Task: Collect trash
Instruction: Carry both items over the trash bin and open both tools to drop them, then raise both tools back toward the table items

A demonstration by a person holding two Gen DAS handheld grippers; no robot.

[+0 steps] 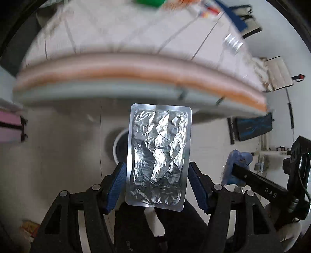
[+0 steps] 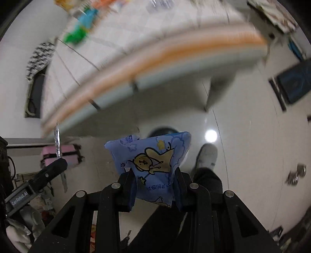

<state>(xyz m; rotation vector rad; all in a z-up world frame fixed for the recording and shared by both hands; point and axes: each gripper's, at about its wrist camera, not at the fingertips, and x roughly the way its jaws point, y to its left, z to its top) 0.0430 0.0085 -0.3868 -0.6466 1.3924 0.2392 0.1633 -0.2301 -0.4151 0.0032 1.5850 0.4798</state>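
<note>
My left gripper [image 1: 157, 175] is shut on a crumpled silver foil blister pack [image 1: 158, 155], held upright by its side edges above the floor. Behind the pack a round white bin [image 1: 118, 148] with a dark inside stands on the floor below the table edge. My right gripper [image 2: 154, 179] is shut on a blue snack wrapper [image 2: 151, 161] with a yellow cartoon figure. The dark round bin [image 2: 163, 130] shows just beyond that wrapper. The foil pack also shows edge-on at the left of the right wrist view [image 2: 57, 142], and the blue wrapper at the right of the left wrist view [image 1: 236, 165].
A white table with an orange edge [image 1: 136, 74] spans the top, blurred, with green [image 1: 149, 2] and coloured items on it. A pink suitcase [image 2: 58, 155] stands at the left. A white shoe [image 2: 207, 157] and a dark trouser leg are on the glossy floor.
</note>
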